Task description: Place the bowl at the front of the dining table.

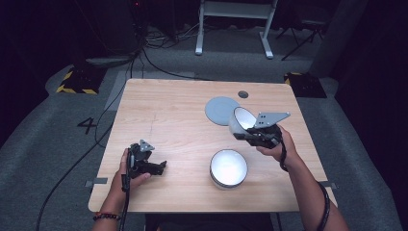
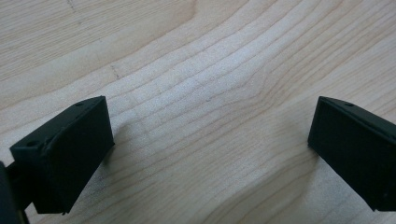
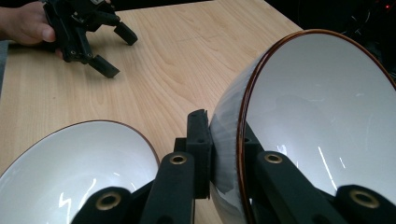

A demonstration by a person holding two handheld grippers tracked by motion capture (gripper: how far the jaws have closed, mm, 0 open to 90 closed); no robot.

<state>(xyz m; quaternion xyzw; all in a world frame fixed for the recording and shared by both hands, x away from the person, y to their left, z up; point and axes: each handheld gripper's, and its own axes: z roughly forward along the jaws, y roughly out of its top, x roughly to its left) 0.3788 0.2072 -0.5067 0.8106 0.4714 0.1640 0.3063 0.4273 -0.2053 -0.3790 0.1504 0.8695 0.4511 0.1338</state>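
Observation:
My right gripper [image 1: 251, 133] is shut on the rim of a white bowl [image 1: 242, 119] with a brown edge. The bowl hangs tilted above the right middle of the table. In the right gripper view one jaw presses the outside of the held bowl [image 3: 322, 121] and the other sits inside it, with the right gripper [image 3: 229, 145] clamped on the wall. A second white bowl [image 1: 228, 167] [image 3: 79, 168] stands upright on the table just below it. My left gripper [image 1: 159, 166] [image 2: 210, 135] rests low at the front left, open, with bare wood between its fingers [image 2: 70, 149].
A flat grey round disc [image 1: 220, 110] lies behind the held bowl, with a small dark hole [image 1: 243, 94] in the wooden table [image 1: 173, 115] beyond it. The left gripper [image 3: 116, 50] and its hand appear far off in the right gripper view. Cables run over the floor at the left.

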